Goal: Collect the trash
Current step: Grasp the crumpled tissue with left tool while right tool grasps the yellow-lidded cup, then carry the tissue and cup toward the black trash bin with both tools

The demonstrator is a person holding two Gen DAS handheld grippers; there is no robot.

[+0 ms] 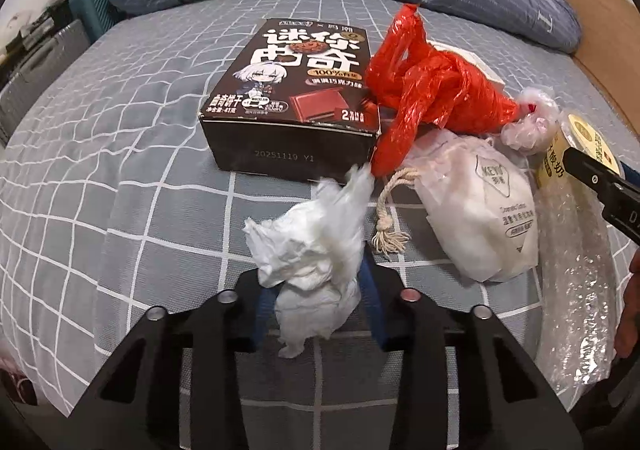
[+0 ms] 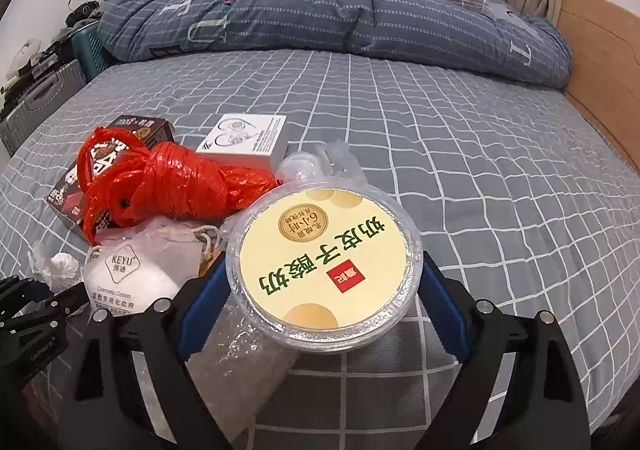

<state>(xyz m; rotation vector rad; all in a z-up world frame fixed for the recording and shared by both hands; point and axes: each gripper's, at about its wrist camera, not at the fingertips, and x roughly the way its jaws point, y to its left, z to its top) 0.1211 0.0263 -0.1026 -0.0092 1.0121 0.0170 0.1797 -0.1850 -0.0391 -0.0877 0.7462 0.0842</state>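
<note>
My left gripper [image 1: 316, 290] is shut on a crumpled white tissue [image 1: 316, 254], held just above the bed. My right gripper [image 2: 324, 274] is shut on a round yogurt cup [image 2: 324, 258] with a yellow lid; the cup also shows at the right edge of the left wrist view [image 1: 576, 145]. A pile of trash lies on the bed: a dark cookie box [image 1: 296, 93], a knotted red plastic bag [image 1: 432, 89], a white cotton-pad pouch [image 1: 480, 205] with a drawstring, and bubble wrap [image 1: 576, 282]. The red bag [image 2: 180, 185] and pouch [image 2: 132, 274] lie left of the cup.
The bed has a grey checked sheet [image 2: 480, 153]. A rolled blue duvet [image 2: 320, 13] lies at the far end. A small white box [image 2: 248, 141] sits behind the red bag. A wooden side board [image 2: 600, 61] runs along the right. Suitcases [image 2: 44, 97] stand at the left.
</note>
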